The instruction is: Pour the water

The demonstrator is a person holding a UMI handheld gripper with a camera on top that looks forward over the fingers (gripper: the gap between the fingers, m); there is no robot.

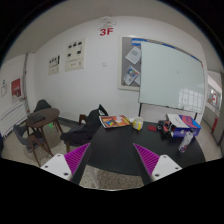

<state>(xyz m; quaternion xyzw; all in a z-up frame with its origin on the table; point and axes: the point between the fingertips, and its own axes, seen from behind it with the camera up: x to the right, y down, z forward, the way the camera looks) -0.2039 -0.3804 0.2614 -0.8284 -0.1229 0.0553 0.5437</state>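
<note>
My gripper (112, 148) is open and empty, its two magenta pads (78, 158) spread wide over a dark table (112, 140). A small yellow cup-like thing (137, 124) stands at the table's far end, well beyond the fingers. What looks like a clear bottle (183, 141) stands beyond the right finger. A grey speckled surface (105, 178) shows low between the fingers; I cannot tell what it is. No water is visible.
A yellow and white pack (112, 122) and a dark bag (92, 121) lie at the table's far end. Coloured boxes (183, 124) stand at the far right. A chair (38, 128) is at the left. A whiteboard (170, 75) hangs on the back wall.
</note>
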